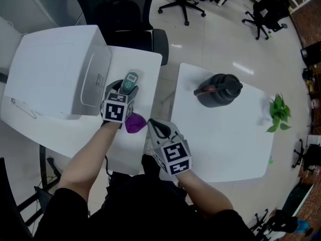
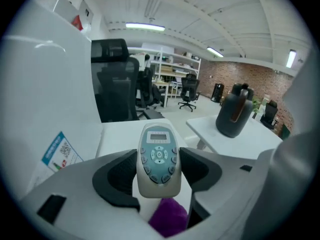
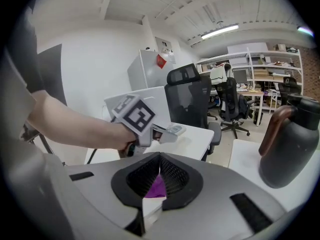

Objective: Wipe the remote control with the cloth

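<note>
remote control (image 1: 130, 82) is sitting pinched between the left gripper (image 1: 125, 86) jaws, over the white table (image 1: 145, 64). right gripper (image 1: 154, 126), at its five o'clock, is clamping the purple cloth (image 1: 134, 123), jaws pressed together.

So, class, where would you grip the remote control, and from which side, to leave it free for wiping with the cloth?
Take the remote control by its long side edges at the lower end, coming from the bottom. The body there is narrow with near-parallel sides, and its face stays exposed. The left gripper is shut on it that way.
</note>
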Motion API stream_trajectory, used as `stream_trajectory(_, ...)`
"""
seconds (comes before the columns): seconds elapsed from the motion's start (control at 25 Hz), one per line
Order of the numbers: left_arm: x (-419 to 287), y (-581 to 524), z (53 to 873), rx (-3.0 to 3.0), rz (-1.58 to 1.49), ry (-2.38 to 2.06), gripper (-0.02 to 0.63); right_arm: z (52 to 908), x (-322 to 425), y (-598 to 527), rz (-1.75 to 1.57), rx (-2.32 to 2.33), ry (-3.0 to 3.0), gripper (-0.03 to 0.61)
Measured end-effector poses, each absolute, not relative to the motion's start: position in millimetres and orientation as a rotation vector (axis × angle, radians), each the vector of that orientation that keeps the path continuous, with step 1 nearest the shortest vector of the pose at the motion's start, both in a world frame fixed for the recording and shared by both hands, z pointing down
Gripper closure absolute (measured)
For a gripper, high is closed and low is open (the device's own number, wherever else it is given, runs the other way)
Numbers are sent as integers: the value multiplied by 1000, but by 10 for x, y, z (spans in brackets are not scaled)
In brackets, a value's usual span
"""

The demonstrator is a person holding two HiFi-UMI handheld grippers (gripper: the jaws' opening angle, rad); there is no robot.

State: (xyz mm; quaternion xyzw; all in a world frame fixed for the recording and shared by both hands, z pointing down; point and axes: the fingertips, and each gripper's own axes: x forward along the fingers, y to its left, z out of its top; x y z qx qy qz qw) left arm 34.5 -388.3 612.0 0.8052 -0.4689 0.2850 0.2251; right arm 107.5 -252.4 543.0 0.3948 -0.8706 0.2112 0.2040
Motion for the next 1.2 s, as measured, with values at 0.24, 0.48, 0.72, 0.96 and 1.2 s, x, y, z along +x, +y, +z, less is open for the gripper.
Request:
stream_trajectory(0.24,312,-3240,5500,2327,717,-1265,351,5708,842,-2621,586,997,-2386,469)
stream_trajectory(0.48,8,-2714,5183,2360,738,-1286,351,6143,330,-2654,516,837,-2305,309)
stream_trajectory(0.72,-189,-2393,4984,2387,765,-1317,351,6687,-5,-2749,413,739,-2176,281)
stream_trajectory(0.96,-326,-2198,4855,2400,779,-1352,351,6828,-36,-2796,395,725,-2112,401)
stream_trajectory(1.2,-448,-1992,4616,2484,775,-1387,352,6320,77,-2738,394,840,-2186,451)
